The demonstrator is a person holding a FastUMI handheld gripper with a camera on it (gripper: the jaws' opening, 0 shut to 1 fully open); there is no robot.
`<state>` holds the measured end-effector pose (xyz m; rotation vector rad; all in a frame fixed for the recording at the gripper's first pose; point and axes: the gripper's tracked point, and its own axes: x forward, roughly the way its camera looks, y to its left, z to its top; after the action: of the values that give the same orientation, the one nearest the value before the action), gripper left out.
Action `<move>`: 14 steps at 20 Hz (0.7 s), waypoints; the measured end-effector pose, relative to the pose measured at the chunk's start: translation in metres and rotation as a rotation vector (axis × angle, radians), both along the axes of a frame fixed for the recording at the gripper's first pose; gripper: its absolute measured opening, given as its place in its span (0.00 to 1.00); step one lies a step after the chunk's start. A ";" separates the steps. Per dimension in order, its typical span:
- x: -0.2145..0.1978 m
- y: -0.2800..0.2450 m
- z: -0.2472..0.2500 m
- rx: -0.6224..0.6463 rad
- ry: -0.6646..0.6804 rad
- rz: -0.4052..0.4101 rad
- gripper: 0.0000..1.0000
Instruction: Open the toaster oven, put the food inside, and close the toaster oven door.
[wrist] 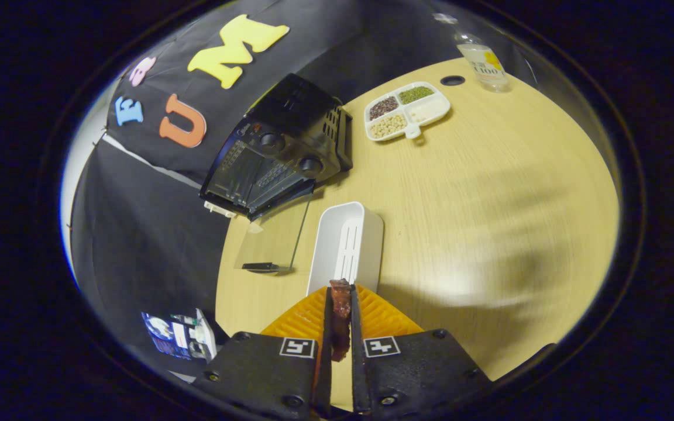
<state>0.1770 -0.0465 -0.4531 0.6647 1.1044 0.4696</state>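
i had the gripper clamped on the strip of food, both fingers pressing its sides. just ahead of them sat the white tray, empty. beyond it the toaster oven stood with its glass door already dropped flat on the table. so opening looked done; loading and closing remained. farther off lay a divided dish.

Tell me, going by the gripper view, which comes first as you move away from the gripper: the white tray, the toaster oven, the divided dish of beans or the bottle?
The gripper is shut on a dark piece of food.
1. White tray, just ahead of the fingers.
2. Toaster oven, beyond and leftward, its glass door down.
3. Divided dish, farther back.
4. Bottle, at the table's far edge.
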 end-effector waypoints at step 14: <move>0.043 0.100 0.107 0.131 -0.169 -0.144 0.14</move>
<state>0.2202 0.0540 -0.3459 0.7990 0.8649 0.4683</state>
